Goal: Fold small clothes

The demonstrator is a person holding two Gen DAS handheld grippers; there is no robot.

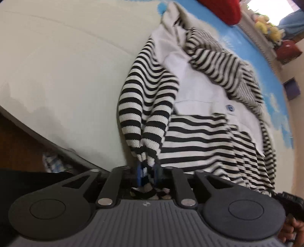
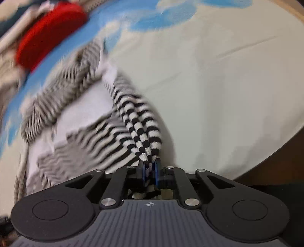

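Observation:
A small black-and-white striped top (image 1: 199, 140) with a plain white chest panel lies on the bed. In the left wrist view my left gripper (image 1: 147, 173) is shut on a bunched striped edge of that top, and the fabric rises from the blue pads. The right wrist view shows my right gripper (image 2: 151, 171) shut on another bunched striped edge of the striped top (image 2: 98, 136); the cloth there is gathered into a tight rope. The rest of the garment is blurred in that view.
The bed has a cream sheet (image 1: 66, 66) with blue cloud print (image 2: 167, 17). A red knitted item (image 2: 49, 32) lies at the far side. Soft toys and a red box (image 1: 286, 49) sit on a shelf past the bed. The bed's dark edge (image 2: 266, 161) runs close by.

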